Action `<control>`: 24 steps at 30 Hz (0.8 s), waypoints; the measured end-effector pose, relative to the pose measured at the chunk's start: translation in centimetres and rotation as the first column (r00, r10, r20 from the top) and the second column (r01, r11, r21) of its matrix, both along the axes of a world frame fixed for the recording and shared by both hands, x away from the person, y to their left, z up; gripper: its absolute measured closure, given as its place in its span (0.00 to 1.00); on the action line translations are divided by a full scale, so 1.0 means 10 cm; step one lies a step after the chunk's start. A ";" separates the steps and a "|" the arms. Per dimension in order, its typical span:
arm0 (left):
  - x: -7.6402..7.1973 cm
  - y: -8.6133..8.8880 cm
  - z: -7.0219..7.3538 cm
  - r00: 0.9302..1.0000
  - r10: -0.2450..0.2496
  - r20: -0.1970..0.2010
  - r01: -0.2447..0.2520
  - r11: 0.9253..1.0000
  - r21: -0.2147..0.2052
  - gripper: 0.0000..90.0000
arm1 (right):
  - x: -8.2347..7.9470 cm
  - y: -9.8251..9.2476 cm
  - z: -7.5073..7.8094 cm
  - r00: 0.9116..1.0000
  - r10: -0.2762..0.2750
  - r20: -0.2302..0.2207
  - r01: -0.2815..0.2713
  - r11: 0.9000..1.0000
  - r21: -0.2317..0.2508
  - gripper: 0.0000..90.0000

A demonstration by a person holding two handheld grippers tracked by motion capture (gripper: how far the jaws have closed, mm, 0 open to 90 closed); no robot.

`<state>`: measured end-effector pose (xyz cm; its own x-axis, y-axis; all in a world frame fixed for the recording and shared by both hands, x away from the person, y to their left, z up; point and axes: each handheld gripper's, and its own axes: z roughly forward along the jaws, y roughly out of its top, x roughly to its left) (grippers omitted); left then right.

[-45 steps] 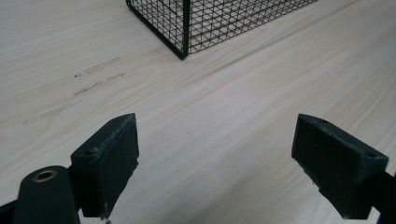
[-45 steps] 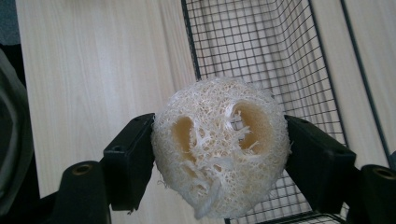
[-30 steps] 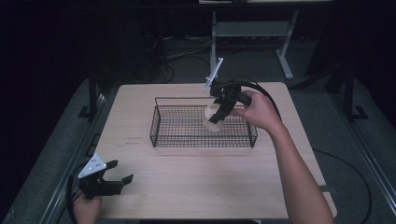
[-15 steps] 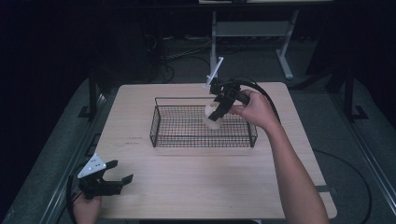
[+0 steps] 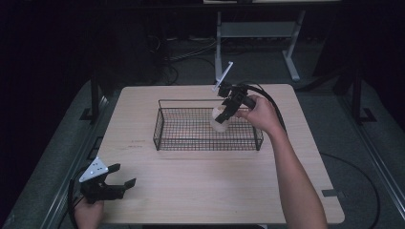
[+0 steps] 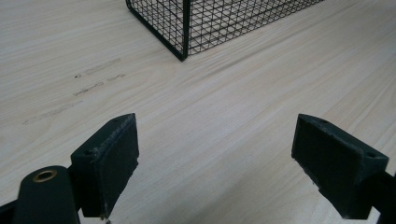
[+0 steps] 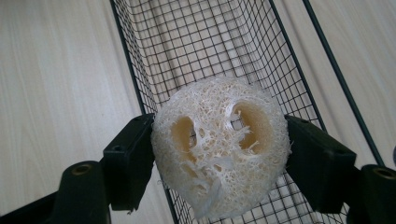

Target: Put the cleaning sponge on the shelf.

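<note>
Two hand-held grippers were in use at a pale wood-grain bench (image 5: 205,191). The right gripper (image 5: 223,114), seen in the high view at about two o'clock from the bench centre, was clenched on a round, off-white fibrous loofah sponge (image 7: 219,144). In the right gripper view, both black pads pressed the sponge's sides, one at nine o'clock and one at three o'clock of it, and two hollow channels faced the camera. The loofah sponge (image 5: 219,120) hung over the right-hand part of a black rectangular wire-mesh basket (image 5: 162,126), at or just inside its rim; whether it touched the basket floor could not be told. The basket's mesh floor and walls (image 7: 205,46) lay directly behind the sponge. The person's right hand (image 5: 260,114) held the gripper from the three o'clock side, its cable looping over the wrist.

The left gripper (image 5: 119,183) sat at the bench's seven o'clock corner, well apart from the basket. Its jaws stood released and wide, with bare bench between them in the left gripper view (image 6: 215,154). One basket corner (image 6: 184,28) showed at twelve o'clock there.
</note>
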<state>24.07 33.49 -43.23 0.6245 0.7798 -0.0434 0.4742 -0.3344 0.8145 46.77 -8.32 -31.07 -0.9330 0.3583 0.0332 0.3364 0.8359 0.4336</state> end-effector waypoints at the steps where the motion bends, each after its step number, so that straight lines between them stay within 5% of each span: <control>1: 0.00 0.00 0.00 1.000 -0.001 0.000 0.001 1.000 0.000 0.15 | 0.01 0.00 -0.02 1.000 -0.004 -0.002 0.004 1.000 0.001 0.31; 10: 0.00 0.01 0.00 1.000 0.004 -0.001 -0.004 1.000 -0.002 0.15 | 0.07 0.00 -0.27 0.999 -0.035 -0.012 0.034 0.997 -0.072 0.31; 24: 0.00 0.01 0.00 1.000 0.003 -0.001 -0.003 1.000 -0.001 0.15 | 0.09 -0.02 -0.44 0.998 -0.043 -0.034 0.041 0.997 -0.069 0.31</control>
